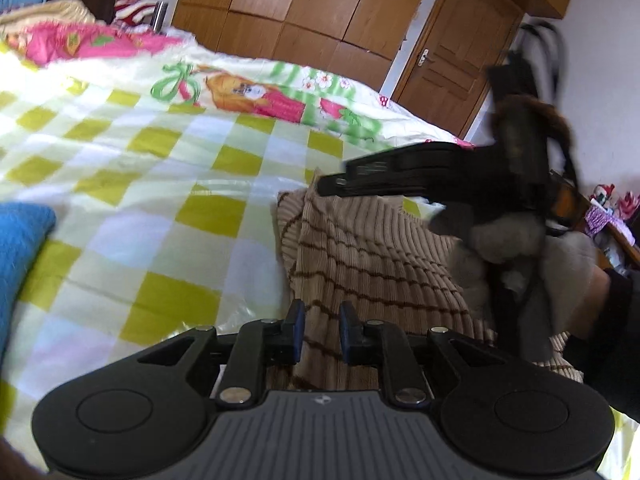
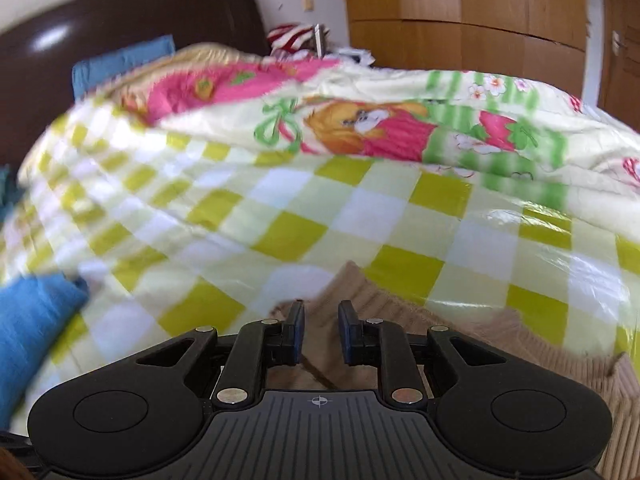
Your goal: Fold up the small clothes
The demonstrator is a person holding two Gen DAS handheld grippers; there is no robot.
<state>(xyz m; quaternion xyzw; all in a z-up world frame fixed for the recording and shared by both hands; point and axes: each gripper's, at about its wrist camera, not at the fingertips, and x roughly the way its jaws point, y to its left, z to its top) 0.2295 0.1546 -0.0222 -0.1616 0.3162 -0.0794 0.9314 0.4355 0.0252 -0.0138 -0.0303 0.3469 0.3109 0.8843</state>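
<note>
A tan ribbed knit garment with thin brown stripes point(image 1: 372, 256) lies bunched on the near right part of a bed covered by a yellow-green and white checked quilt point(image 1: 132, 184). In the left wrist view the left gripper point(image 1: 321, 330) hangs just above the near edge of the garment, its blue-padded jaws a narrow gap apart with nothing pinched between them. The right gripper point(image 1: 332, 184) reaches in from the right, held in a grey-gloved hand point(image 1: 560, 264), its tip over the far edge of the garment; from this side its jaws cannot be read. In the blurred right wrist view the right gripper point(image 2: 320, 330) shows a similar narrow gap, empty, with the garment point(image 2: 400, 304) below it. A blue cloth point(image 1: 20, 248) lies at the near left; wooden wardrobes point(image 1: 304, 4) stand beyond the bed
</note>
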